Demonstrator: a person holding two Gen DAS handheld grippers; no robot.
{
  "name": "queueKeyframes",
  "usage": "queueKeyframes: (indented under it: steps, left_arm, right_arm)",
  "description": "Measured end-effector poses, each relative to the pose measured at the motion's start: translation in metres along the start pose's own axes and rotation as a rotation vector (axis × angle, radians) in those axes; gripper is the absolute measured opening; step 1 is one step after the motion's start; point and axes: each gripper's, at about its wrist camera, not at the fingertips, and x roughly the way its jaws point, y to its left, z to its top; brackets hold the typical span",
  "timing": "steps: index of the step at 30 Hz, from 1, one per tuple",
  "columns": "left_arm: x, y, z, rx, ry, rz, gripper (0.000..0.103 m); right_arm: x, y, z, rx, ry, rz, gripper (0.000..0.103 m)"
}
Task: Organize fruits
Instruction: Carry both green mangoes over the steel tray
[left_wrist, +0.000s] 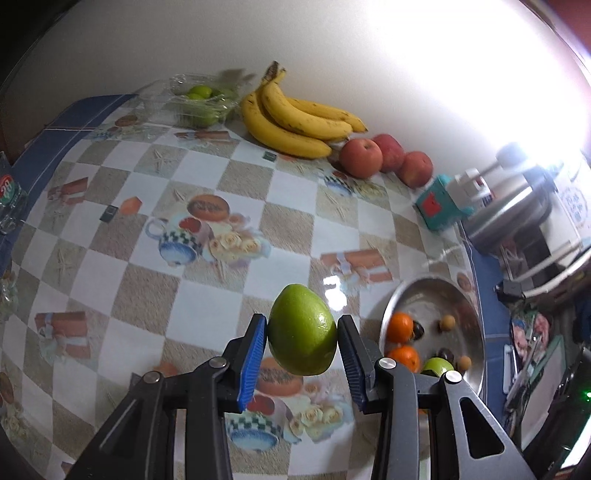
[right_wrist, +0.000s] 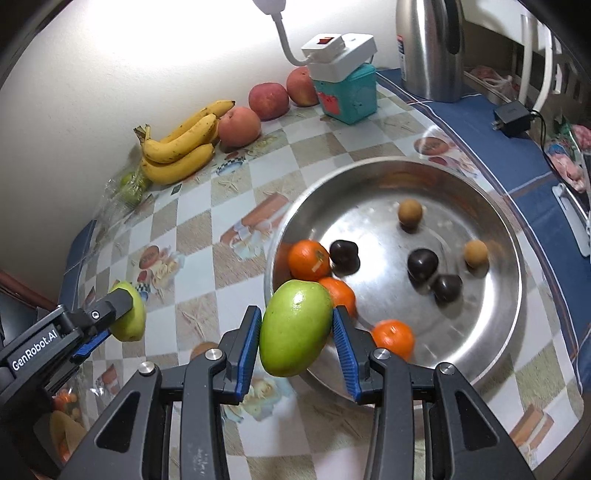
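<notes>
My left gripper (left_wrist: 301, 332) is shut on a green fruit (left_wrist: 301, 330) and holds it above the checked tablecloth, left of the steel bowl (left_wrist: 461, 295). It also shows in the right wrist view (right_wrist: 122, 314) with its green fruit (right_wrist: 135, 321). My right gripper (right_wrist: 295, 332) is shut on a second green fruit (right_wrist: 293, 332) over the near left rim of the steel bowl (right_wrist: 509, 295). The bowl holds three oranges (right_wrist: 308, 258), dark chestnut-like fruits (right_wrist: 421, 264) and small tan round fruits (right_wrist: 410, 212).
Bananas (left_wrist: 295, 118) and three red apples (left_wrist: 360, 158) lie along the wall. A clear plastic box with green fruits (left_wrist: 201, 101) stands at the back. A teal box (right_wrist: 349, 92) with a white power adapter and a steel kettle (right_wrist: 430, 48) stand behind the bowl.
</notes>
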Motion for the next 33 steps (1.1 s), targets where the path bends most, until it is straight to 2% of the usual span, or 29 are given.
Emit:
queueKeyframes:
  steps: [7, 12, 16, 19, 24, 33]
  left_arm:
    - [0.003, -0.023, -0.019, 0.064, 0.022, -0.032, 0.042]
    - [0.011, -0.051, -0.031, 0.131, 0.069, -0.101, 0.042]
    - [0.019, -0.076, -0.040, 0.205, 0.090, -0.106, 0.042]
    - [0.032, -0.090, -0.046, 0.240, 0.130, -0.139, 0.042]
    - [0.045, -0.104, -0.051, 0.279, 0.147, -0.140, 0.042]
    - [0.052, -0.110, -0.048, 0.289, 0.143, -0.161, 0.042]
  right_arm:
    - [-0.008, -0.021, -0.014, 0.037, -0.004, -0.013, 0.041]
    - [-0.015, -0.051, -0.015, 0.107, -0.016, -0.070, 0.041]
    - [-0.015, -0.071, -0.015, 0.153, -0.008, -0.096, 0.041]
    - [-0.013, -0.081, -0.015, 0.171, 0.003, -0.109, 0.041]
    - [-0.006, -0.087, -0.016, 0.181, 0.032, -0.124, 0.041]
    - [0.002, -0.087, -0.019, 0.179, 0.069, -0.141, 0.041]
